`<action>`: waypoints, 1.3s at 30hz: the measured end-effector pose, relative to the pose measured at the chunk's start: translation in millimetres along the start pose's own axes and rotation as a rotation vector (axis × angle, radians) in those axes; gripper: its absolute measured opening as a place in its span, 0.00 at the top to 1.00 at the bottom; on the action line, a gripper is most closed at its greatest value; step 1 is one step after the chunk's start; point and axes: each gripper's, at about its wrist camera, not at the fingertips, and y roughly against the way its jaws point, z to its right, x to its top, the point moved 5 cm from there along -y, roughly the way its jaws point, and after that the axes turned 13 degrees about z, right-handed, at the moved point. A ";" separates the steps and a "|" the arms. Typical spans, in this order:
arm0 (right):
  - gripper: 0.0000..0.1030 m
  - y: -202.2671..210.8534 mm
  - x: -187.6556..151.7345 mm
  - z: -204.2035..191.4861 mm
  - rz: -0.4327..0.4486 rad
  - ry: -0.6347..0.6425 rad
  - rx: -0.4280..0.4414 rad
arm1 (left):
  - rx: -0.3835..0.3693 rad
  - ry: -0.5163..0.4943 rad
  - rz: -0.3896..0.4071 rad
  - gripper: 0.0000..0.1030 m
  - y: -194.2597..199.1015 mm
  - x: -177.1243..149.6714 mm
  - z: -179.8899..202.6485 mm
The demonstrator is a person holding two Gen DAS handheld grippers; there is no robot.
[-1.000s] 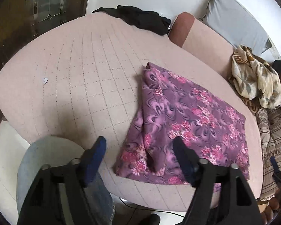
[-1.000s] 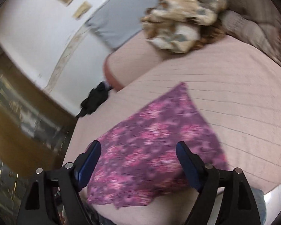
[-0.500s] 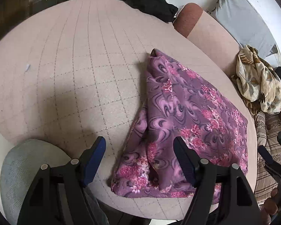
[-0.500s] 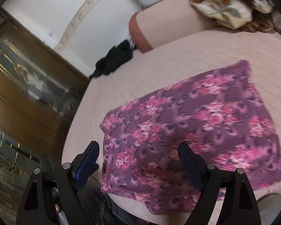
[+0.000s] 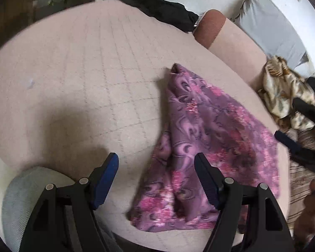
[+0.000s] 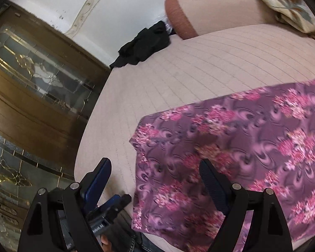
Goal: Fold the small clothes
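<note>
One purple floral garment (image 5: 212, 147) lies flat on the quilted pink surface (image 5: 94, 73). The left gripper (image 5: 156, 174) gapes empty over its left edge. The right gripper (image 6: 155, 178) gapes empty too, its right finger over the cloth. One black garment (image 5: 163, 10) lies far beyond both.

The left gripper (image 5: 156, 163) and right gripper (image 6: 155, 168) are showing black triangular frames, silver screws, and blue-padded jaws.

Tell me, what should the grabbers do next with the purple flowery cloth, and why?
Probably lower the left gripper onto the near corner of the purple cloth and pinch it. Both it and the right gripper are open and hold nothing, and the cloth lies rumpled on the pink quilted surface, not yet folded.
</note>
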 end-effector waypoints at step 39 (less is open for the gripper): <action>0.83 -137.0 -40.6 -47.4 -0.555 0.271 -0.263 | -0.245 -0.028 -0.021 0.95 32.0 -11.4 48.8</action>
